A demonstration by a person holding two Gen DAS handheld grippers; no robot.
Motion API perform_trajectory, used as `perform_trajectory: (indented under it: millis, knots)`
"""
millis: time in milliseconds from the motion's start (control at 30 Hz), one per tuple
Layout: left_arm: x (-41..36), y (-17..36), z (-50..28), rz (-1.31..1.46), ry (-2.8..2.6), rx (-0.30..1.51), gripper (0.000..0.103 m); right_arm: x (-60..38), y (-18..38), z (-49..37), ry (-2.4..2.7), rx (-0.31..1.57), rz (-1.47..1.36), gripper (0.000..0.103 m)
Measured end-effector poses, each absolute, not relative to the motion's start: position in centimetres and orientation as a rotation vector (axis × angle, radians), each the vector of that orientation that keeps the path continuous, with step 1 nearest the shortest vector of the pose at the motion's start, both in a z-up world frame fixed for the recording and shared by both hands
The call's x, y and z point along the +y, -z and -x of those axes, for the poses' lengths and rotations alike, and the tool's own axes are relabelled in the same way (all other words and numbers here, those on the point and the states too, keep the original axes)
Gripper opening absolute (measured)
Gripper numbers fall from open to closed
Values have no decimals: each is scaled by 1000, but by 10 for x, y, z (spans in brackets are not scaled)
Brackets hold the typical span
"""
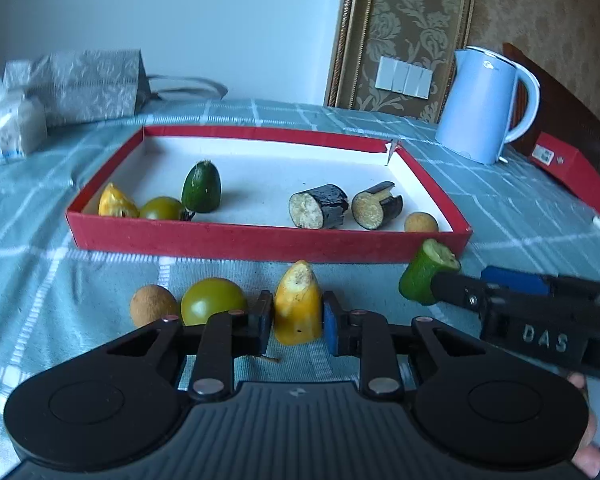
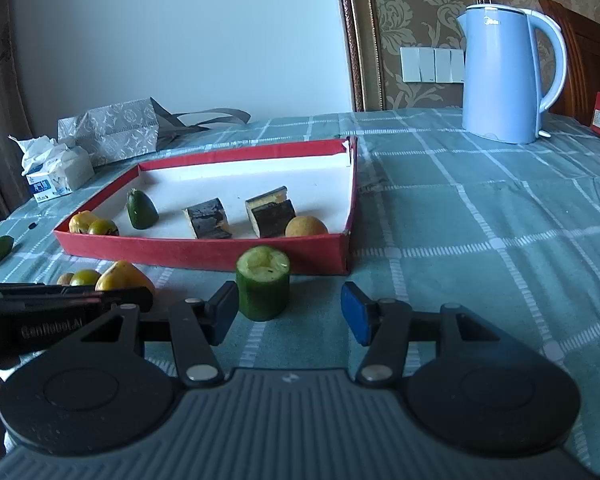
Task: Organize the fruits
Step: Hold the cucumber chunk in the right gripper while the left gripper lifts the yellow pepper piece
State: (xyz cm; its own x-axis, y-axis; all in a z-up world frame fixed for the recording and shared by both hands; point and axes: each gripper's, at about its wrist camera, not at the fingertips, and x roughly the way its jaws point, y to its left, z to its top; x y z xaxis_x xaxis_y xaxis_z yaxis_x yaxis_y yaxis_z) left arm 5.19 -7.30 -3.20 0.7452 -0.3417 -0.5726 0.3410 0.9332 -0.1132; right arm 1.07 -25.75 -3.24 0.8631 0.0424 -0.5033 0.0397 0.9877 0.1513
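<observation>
**Left wrist view: fruit pieces before the red box**

Left tool [image 1: 296, 322]: closed on the yellow pointed fruit wedge [image 1: 298, 304], pads pressing both sides, on the checked green tabletop [image 1: 520, 220].
Right tool [image 2: 288, 316]: jaws apart; the green cut cucumber stub [image 2: 263, 288] stands upright between them, touching the left pad only.
Shallow red cardboard box [image 1: 260, 242]: just behind both, holding further pieces.

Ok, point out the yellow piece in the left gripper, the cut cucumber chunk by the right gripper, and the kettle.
yellow piece [image 1: 298, 306], left wrist view, its front face.
cucumber chunk [image 2: 263, 294], right wrist view, its green side.
kettle [image 2: 500, 80], right wrist view, its blue body.
</observation>
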Motion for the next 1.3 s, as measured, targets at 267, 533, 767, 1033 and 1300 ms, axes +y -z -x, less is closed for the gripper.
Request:
perform_trajectory:
  millis: [267, 533, 767, 1033, 1300]
  knots:
    - [-75, 30, -29, -76, 377, 524, 24, -253, 32, -12, -14, 520, -162, 54]
    - [-70, 29, -33, -37, 393, 543, 24, -238, 33, -29, -31, 546, -127, 46]
    - [-66, 32, -40, -8, 394, 587, 24, -237, 37, -35, -13, 576, -148, 32]
    - [-66, 33, -39, -18, 390, 587, 24, -243, 36, -26, -12, 558, -185, 31]
    - [-69, 33, -38, -34, 385, 585, 24, -245, 32, -18, -15, 523, -198, 31]
